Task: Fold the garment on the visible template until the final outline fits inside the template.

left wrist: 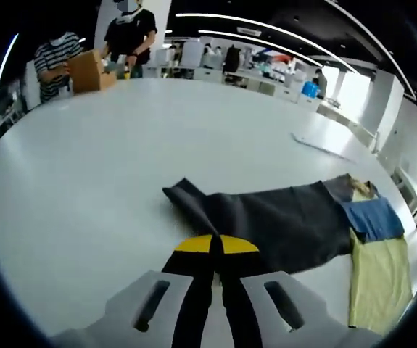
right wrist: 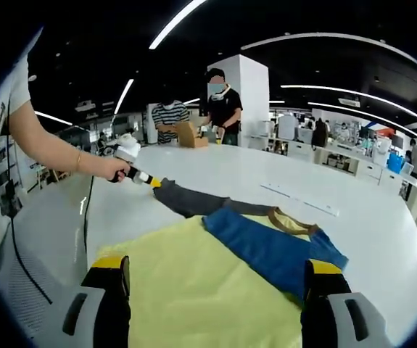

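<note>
In the left gripper view, the left gripper (left wrist: 216,245) sat at lower centre, jaws closed together, its tips on the dark sleeve (left wrist: 193,203) of the shirt (left wrist: 378,275) spread rightward across the white table (left wrist: 121,159). In the right gripper view, the right gripper (right wrist: 215,279) stood open, jaws wide apart over the yellow cloth.

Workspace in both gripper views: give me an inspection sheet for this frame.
Surface: white table.
Job's things: garment, yellow body, blue and dark grey sleeves, spread flat; template not made out.
Clutter: flat strip; cardboard box at the far edge.
Grippers: left hand-held gripper shut at the grey sleeve's edge; right hand-held gripper open over the yellow body.
Cables: black cable hanging from the left one.
Surroundings: open office, people standing.
</note>
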